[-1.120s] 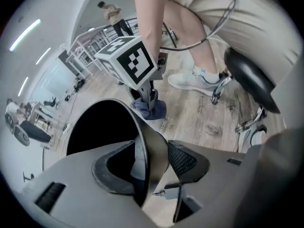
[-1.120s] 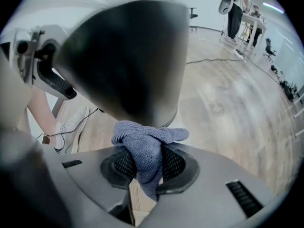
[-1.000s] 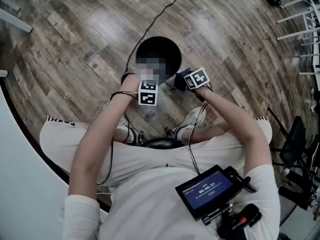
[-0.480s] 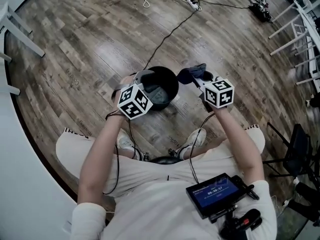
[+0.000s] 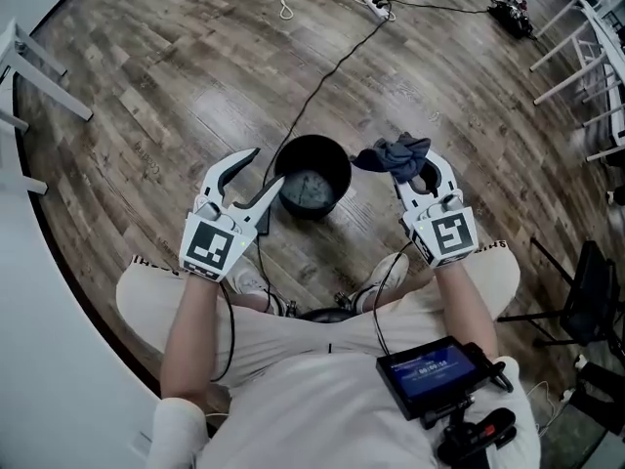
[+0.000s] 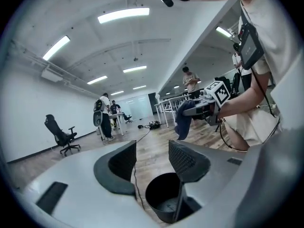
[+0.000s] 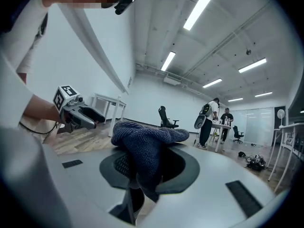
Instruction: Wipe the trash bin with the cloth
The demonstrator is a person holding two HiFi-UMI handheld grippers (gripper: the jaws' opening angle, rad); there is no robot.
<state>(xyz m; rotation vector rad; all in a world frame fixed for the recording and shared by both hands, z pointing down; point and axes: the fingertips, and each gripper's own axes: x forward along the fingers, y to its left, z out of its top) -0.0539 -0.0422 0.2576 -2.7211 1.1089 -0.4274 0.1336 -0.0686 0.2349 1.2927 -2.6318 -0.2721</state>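
Flanking the round black plastic trash bin [image 5: 312, 176]: right gripper [image 5: 414, 171], clamped on the dark blue knitted cloth [image 5: 393, 152], just beside its rim; left gripper [image 5: 266, 167], spread and empty, close opposite.

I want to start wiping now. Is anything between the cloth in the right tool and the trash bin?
Nothing visible does. The cloth, clamped in the right tool, hangs just beside the trash bin, with only bare floor showing between them. The left tool, jaws apart and empty, is at the bin's opposite side.
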